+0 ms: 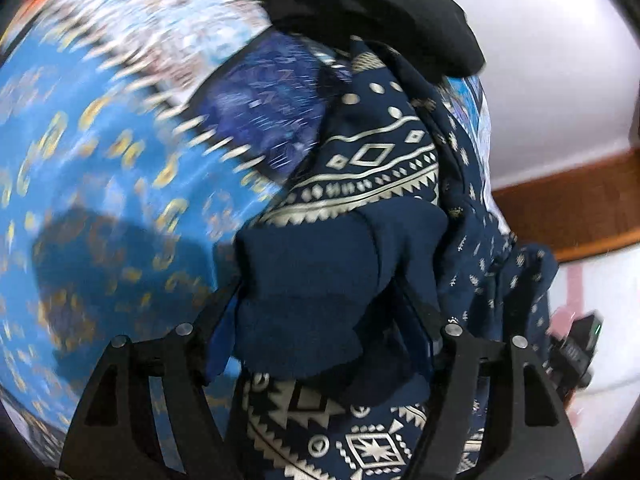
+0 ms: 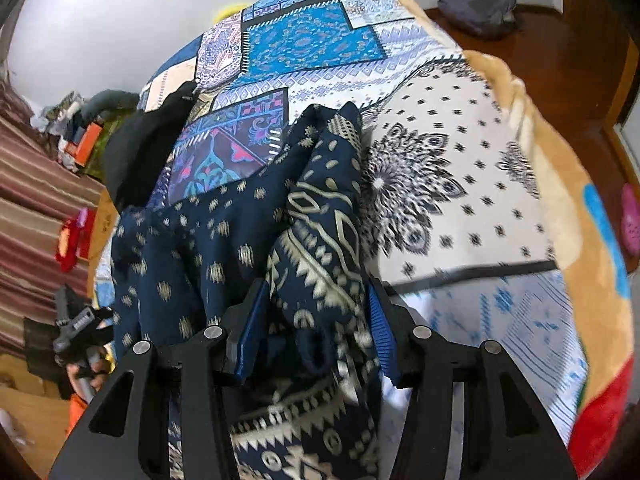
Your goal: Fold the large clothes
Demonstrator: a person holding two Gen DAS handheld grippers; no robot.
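Both grippers, left [image 1: 320,320] and right [image 2: 316,328], stand parted with folds of navy patterned garment [image 2: 224,240] bunched between their blue pads (grip uncertain), draped over the patchwork bedspread [image 2: 320,40]; no legible writing.

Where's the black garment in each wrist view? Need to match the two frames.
Left wrist: black garment at top centre, above the navy patterned garment.
Right wrist: black garment at left of centre, upper left of the navy patterned garment.
Shared landmark: the patchwork bedspread.
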